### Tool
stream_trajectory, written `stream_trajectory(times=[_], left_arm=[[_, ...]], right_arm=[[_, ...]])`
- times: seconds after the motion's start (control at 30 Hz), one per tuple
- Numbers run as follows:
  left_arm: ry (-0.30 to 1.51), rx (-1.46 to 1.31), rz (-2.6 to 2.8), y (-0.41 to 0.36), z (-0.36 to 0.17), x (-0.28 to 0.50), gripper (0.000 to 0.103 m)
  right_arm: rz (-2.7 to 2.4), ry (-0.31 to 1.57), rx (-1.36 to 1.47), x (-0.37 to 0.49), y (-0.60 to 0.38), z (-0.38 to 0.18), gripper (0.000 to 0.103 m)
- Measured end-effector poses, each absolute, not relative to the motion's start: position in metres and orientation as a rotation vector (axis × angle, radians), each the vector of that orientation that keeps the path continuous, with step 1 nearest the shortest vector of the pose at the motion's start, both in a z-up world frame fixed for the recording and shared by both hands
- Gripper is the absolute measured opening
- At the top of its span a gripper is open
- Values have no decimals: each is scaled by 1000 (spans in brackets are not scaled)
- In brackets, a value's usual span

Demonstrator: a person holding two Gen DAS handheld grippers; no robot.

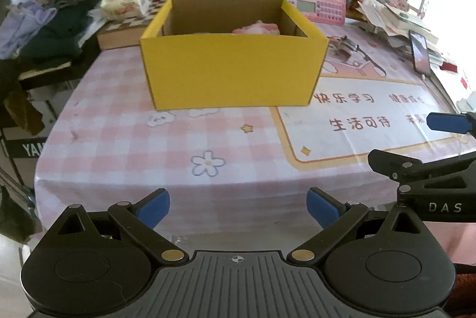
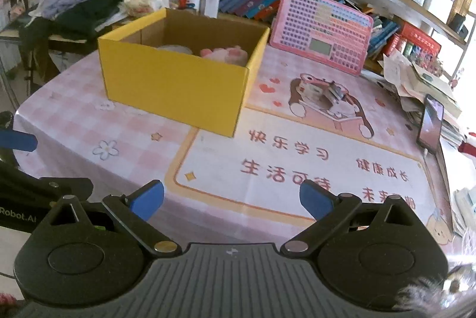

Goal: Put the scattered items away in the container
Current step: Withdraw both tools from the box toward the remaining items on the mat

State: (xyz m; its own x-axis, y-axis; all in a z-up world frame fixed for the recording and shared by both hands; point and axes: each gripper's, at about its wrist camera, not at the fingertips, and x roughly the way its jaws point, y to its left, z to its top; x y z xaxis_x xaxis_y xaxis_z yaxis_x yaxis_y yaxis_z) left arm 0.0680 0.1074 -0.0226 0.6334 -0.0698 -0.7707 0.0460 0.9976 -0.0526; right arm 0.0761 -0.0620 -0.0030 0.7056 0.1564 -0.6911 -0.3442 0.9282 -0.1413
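Note:
A yellow cardboard box [image 1: 232,71] stands open on the pink checked tablecloth [image 1: 125,139]; it also shows in the right wrist view [image 2: 175,85]. Inside lie a pink plush item [image 1: 257,27], also seen in the right wrist view [image 2: 224,53], and something pale [image 2: 175,49] beside it. My left gripper [image 1: 238,209] is open and empty, held back at the table's near edge. My right gripper [image 2: 232,200] is open and empty, over the near part of the cloth. Each gripper shows at the side of the other's view, the right gripper [image 1: 446,145] and the left gripper [image 2: 17,140].
A pink keypad toy [image 2: 322,30] leans against books behind the box. A phone [image 2: 430,124] stands at the right by a paper pile [image 2: 416,79]. Clothes [image 1: 50,26] and a tissue pack [image 1: 125,1] lie at the back left. Shelves run along the rear.

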Motion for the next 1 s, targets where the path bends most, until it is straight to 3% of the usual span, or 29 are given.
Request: stream_trajectory(times=[1.0], left_arm=[[922, 145, -381, -52, -35, 159, 100]], right_arm=[[28, 827, -140, 136, -211, -22, 101]])
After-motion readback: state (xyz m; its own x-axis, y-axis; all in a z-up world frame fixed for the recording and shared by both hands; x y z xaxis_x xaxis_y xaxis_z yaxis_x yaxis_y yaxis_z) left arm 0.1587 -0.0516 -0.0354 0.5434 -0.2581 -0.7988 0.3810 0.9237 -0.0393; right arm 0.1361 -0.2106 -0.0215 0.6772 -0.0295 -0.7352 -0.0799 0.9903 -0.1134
